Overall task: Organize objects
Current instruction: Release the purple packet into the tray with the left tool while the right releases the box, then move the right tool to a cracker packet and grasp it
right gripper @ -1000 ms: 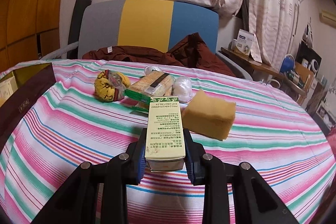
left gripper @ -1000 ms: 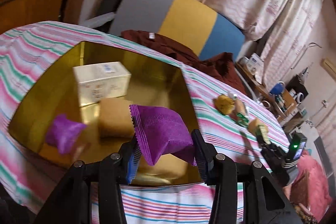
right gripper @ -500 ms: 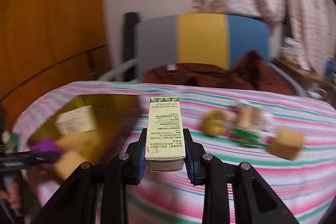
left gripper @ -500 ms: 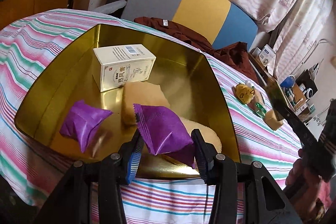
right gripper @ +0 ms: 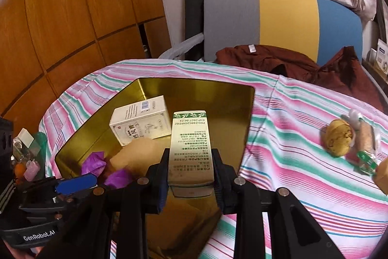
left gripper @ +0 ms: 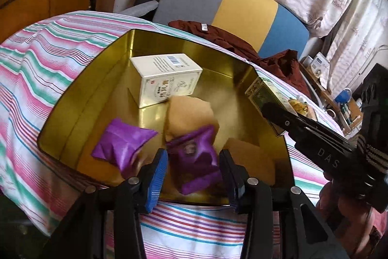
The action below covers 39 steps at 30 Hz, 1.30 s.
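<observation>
1. Left gripper [left gripper: 192, 168] is over the near edge of the gold tin [left gripper: 80, 94], fingers spread wide. A purple packet [left gripper: 196, 162] sits in the gap between the blue pads [left gripper: 156, 180], blurry, and it doesn't look like either pad is touching it. Can't tell if it's resting on anything.

2. Right gripper [right gripper: 190, 170] has its fingers clamped on a tall green-and-cream carton [right gripper: 190, 149], one pad on each long side, printed face up. The carton hangs over the tin's right half; in the left wrist view it pokes in over the tin's right rim [left gripper: 264, 95].

3. Already in the tin: a white box with a barcode [left gripper: 167, 79] lying toward the back, a tan sponge block [left gripper: 189, 113] just in front of it and touching it, and a second purple packet [left gripper: 121, 145] at front left. Another tan block [left gripper: 249, 159] sits at the front right corner.

4. The tin sits on a striped pink, green and white tablecloth [right gripper: 303, 157].

5. Well off to the right on the cloth is a little cluster: a yellow-brown round wrapped thing [right gripper: 338, 140] touching a clear-wrapped snack pack [right gripper: 363, 140].

6. Behind the table there's a grey, yellow and blue chair back [right gripper: 281, 18] with a dark red garment [right gripper: 291, 62] draped in front of it.
</observation>
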Motion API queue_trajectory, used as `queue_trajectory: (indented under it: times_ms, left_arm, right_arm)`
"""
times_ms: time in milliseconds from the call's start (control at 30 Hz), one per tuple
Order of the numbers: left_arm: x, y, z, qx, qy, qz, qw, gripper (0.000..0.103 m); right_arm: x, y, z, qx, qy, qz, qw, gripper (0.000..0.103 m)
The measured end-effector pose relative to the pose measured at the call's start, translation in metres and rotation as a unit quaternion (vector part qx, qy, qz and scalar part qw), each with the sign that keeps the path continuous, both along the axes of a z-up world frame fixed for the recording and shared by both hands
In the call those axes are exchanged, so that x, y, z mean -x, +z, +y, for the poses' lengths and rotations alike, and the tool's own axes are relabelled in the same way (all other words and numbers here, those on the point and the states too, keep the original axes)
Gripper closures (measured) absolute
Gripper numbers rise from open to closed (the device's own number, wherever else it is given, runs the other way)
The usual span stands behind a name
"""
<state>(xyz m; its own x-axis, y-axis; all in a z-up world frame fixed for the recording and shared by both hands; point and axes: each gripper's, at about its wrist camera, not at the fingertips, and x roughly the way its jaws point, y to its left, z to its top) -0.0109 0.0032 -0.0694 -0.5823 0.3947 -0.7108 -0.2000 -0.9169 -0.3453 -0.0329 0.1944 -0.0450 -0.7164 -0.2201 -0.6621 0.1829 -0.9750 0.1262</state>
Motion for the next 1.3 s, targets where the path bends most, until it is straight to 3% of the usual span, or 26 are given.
queue_trajectory:
  times_ms: [67,133,200,300,367,500,800,1067,1300]
  left_arm:
    - [0.000,0.000,-0.002,-0.004,0.007,-0.002,1.0000,0.056]
    - [-0.001,0.002,-0.005,-0.016,0.015,-0.002,0.9997,0.045]
    - [-0.004,0.006,-0.008,-0.028,0.021,0.005,0.9994,0.029]
    - [-0.009,0.015,-0.011,-0.044,0.028,0.023,0.9984,0.011]
    - [-0.011,0.021,-0.012,-0.049,0.032,0.031,0.9978,0.005]
    - [-0.012,0.025,-0.011,-0.043,0.039,0.039,0.9975,0.002]
    - [-0.014,0.019,-0.007,-0.058,0.039,0.016,0.9975,0.000]
    - [-0.026,0.029,0.014,-0.033,-0.005,0.052,0.9981,0.000]
    - [-0.043,0.036,0.039,-0.024,-0.064,0.082,0.9942,0.000]
  right_arm:
    - [0.003,-0.003,-0.005,-0.006,0.003,-0.004,1.000,0.073]
    - [0.008,-0.005,-0.008,-0.006,0.003,-0.012,1.000,0.073]
    - [0.012,-0.009,-0.010,-0.002,0.002,-0.020,1.000,0.073]
    - [0.017,-0.012,-0.011,-0.001,0.001,-0.032,0.999,0.061]
    - [0.016,-0.012,-0.011,-0.006,-0.006,-0.030,1.000,0.057]
    - [0.007,-0.003,-0.006,0.009,-0.009,-0.014,1.000,0.057]
    - [-0.016,0.011,0.016,0.020,-0.038,0.010,0.999,0.057]
    - [-0.026,0.003,0.058,0.025,-0.100,-0.003,0.995,0.057]
    - [-0.046,-0.025,0.110,0.032,-0.161,-0.038,0.986,0.057]
